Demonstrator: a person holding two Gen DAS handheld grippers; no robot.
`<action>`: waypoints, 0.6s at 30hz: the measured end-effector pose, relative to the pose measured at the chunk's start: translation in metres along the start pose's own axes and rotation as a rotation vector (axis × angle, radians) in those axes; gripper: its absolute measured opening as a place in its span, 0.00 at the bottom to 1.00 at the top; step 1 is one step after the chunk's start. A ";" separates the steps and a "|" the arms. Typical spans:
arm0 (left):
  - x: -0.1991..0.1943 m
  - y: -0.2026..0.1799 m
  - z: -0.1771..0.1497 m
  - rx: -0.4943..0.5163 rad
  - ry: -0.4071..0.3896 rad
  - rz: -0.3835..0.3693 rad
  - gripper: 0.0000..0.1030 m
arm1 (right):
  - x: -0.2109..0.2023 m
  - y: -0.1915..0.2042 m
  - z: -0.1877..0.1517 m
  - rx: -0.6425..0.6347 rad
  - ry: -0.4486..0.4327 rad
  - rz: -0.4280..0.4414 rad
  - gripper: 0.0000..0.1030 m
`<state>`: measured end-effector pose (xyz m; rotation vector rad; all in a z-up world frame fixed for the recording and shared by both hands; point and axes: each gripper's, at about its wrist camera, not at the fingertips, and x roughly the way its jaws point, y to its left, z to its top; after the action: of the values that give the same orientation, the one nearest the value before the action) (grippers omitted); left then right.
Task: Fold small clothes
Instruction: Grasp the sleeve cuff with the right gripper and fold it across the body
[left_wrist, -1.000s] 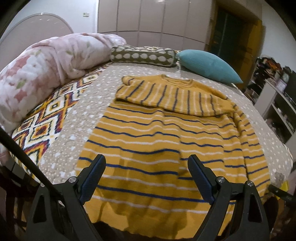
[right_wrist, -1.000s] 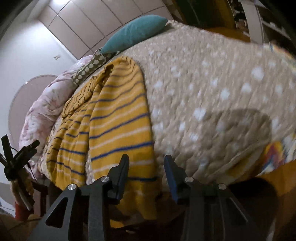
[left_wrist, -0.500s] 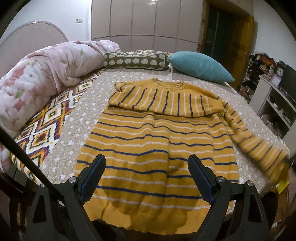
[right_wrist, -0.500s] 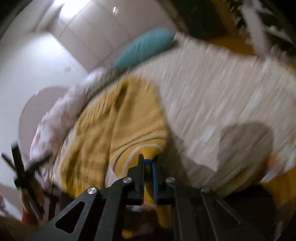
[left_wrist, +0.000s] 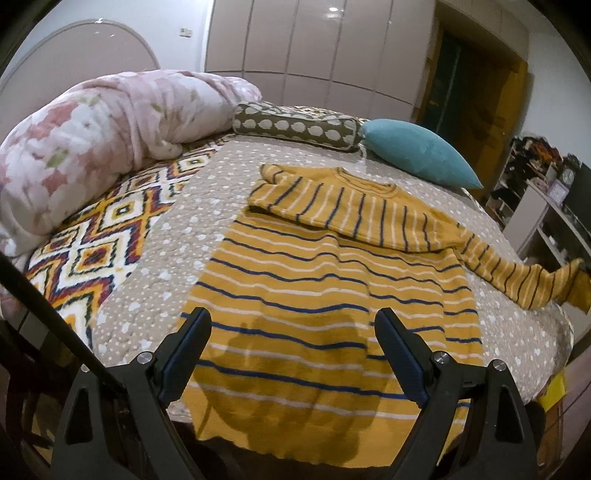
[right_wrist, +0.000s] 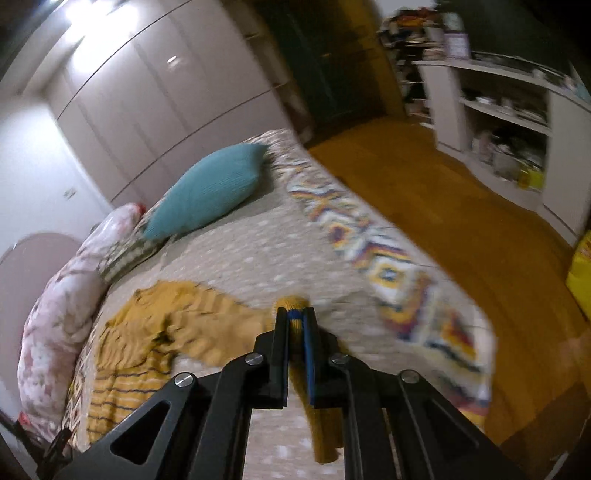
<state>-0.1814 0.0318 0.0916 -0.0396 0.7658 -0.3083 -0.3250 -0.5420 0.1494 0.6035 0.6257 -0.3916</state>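
A bedroom with pale wardrobe doors along the far wall holds a bed covered in a beige spotted quilt with a bright zigzag border. At its head lie a rolled pink floral duvet, a spotted bolster and a teal pillow, the bolster touching the pillow's end. A mustard sweater with blue and white stripes lies flat on the quilt, hem toward the foot of the bed, one sleeve folded across the chest. The other sleeve stretches out toward the bed's right edge, its cuff end lifted off the quilt. The left gripper hangs above the hem with its jaws wide apart and nothing between them. The right gripper has its jaws pressed together on the sleeve's cuff, which pokes out beyond the tips while more knit hangs below. The right wrist view is blurred; white shelves stand across an orange floor.
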 end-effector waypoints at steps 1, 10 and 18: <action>0.000 0.006 -0.001 -0.014 -0.003 0.000 0.86 | 0.003 0.012 0.002 -0.016 0.009 0.016 0.07; 0.001 0.059 -0.012 -0.103 -0.026 -0.012 0.86 | 0.078 0.243 0.015 -0.317 0.166 0.215 0.08; 0.004 0.115 -0.019 -0.181 -0.047 -0.018 0.86 | 0.235 0.459 -0.062 -0.577 0.401 0.243 0.08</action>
<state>-0.1617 0.1422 0.0582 -0.2237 0.7455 -0.2536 0.0584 -0.1916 0.1429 0.1944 0.9891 0.1499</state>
